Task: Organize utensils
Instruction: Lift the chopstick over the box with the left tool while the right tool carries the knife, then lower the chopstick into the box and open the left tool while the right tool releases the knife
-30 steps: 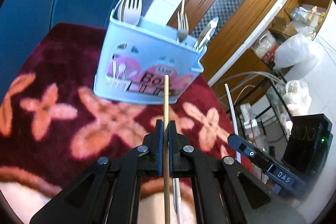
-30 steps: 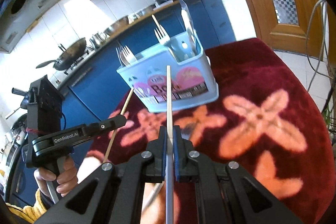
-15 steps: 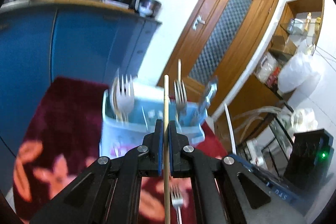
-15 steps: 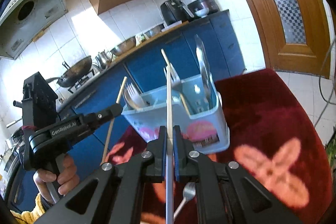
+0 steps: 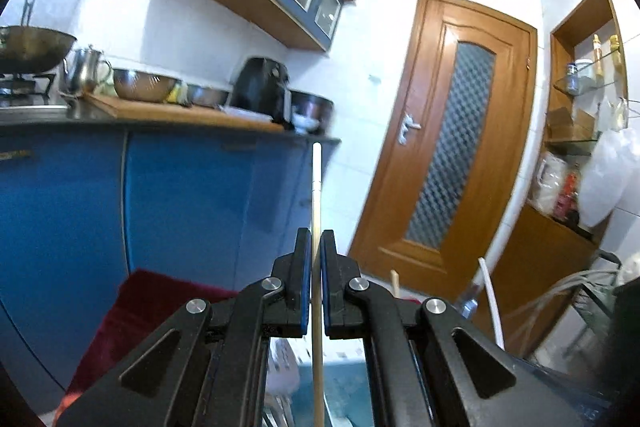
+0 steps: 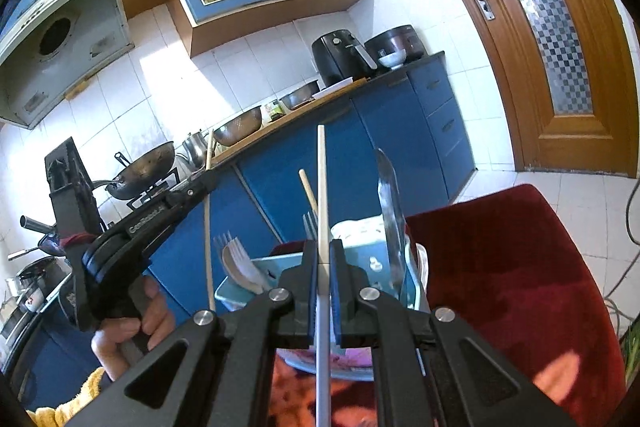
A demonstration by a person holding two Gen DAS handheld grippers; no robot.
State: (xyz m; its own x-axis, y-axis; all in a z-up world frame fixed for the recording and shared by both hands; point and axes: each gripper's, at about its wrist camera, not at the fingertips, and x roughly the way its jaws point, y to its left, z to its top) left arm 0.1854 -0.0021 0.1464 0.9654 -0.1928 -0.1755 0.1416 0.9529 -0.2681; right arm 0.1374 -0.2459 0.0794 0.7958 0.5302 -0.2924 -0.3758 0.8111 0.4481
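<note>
My left gripper is shut on a wooden chopstick held upright above the light blue utensil holder, which shows only below the fingers. My right gripper is shut on a pale chopstick, also upright, just in front of the holder. The holder holds forks, a knife and another chopstick. The left gripper with its chopstick shows at the left of the right wrist view, above the holder's left end.
The holder stands on a dark red floral cloth. Blue kitchen cabinets with pots and an air fryer are behind. A wooden door is at the right.
Both grippers have lifted and tilted up with their chopsticks, moving closer over the holder. The holder has dropped to the bottom of both views.
</note>
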